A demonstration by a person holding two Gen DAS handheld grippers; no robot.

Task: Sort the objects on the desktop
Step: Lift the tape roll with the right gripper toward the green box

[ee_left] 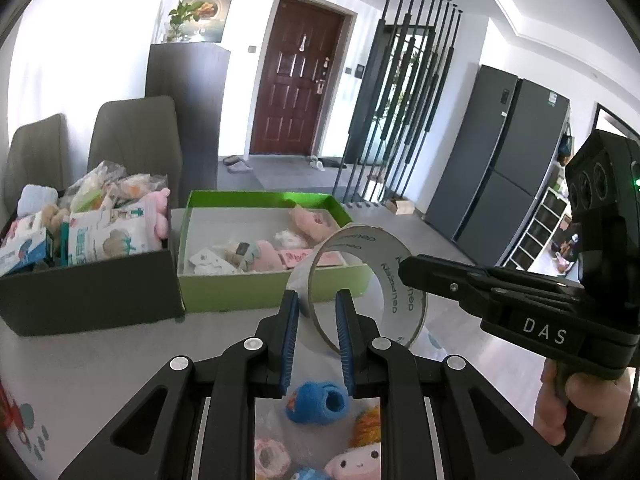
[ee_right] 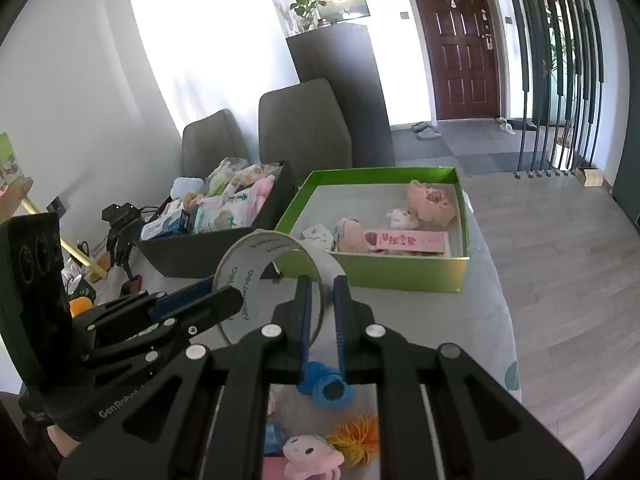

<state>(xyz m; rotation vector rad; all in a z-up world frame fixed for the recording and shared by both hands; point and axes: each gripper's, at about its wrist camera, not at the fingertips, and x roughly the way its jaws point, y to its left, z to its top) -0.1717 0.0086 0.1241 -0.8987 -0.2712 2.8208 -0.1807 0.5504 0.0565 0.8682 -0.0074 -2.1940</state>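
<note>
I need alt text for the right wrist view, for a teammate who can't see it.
Both grippers hold one roll of clear tape above the table: the right gripper pinches its near wall, and the left gripper grips its left side. Behind stand a green box of pink items and a full black box.

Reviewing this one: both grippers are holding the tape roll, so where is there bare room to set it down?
The green box has bare floor at its near left corner and along its far wall. Bare tabletop lies in front of the black box. The black box is heaped full, and toys crowd the table beneath the tape roll.
</note>
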